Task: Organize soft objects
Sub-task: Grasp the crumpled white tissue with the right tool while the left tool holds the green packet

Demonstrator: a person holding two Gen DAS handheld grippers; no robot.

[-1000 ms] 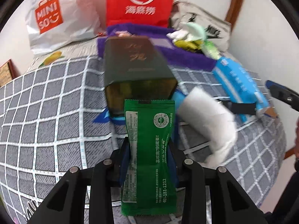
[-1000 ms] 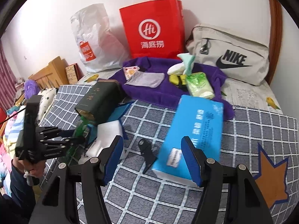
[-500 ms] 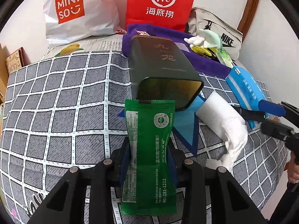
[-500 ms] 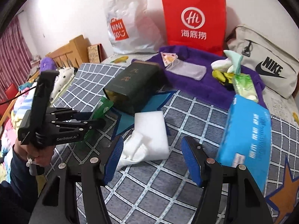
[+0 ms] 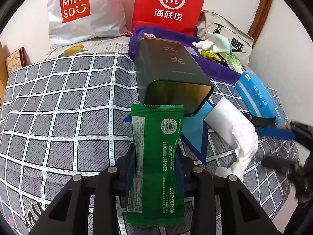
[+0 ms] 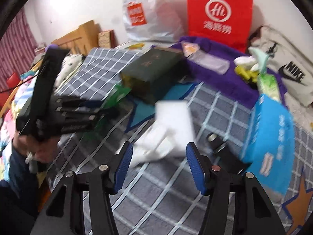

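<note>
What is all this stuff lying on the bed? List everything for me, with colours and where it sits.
green packet: one, green, clamped in the left jaws, top at the tin's mouth
tin: one, dark green, on its side, open end toward the left camera
white block: one, white, with crumpled tissue, ahead of the right jaws
tissue pack: one, blue, right side
purple towel: one, behind the tin, small items on it
red bag: one, against the wall
white bag: one, beside it
grey bag: one, far right
checked cover: grey, underneath
left gripper: black, blue pads
right gripper: black, jaws apart, just been closing, empty
</note>
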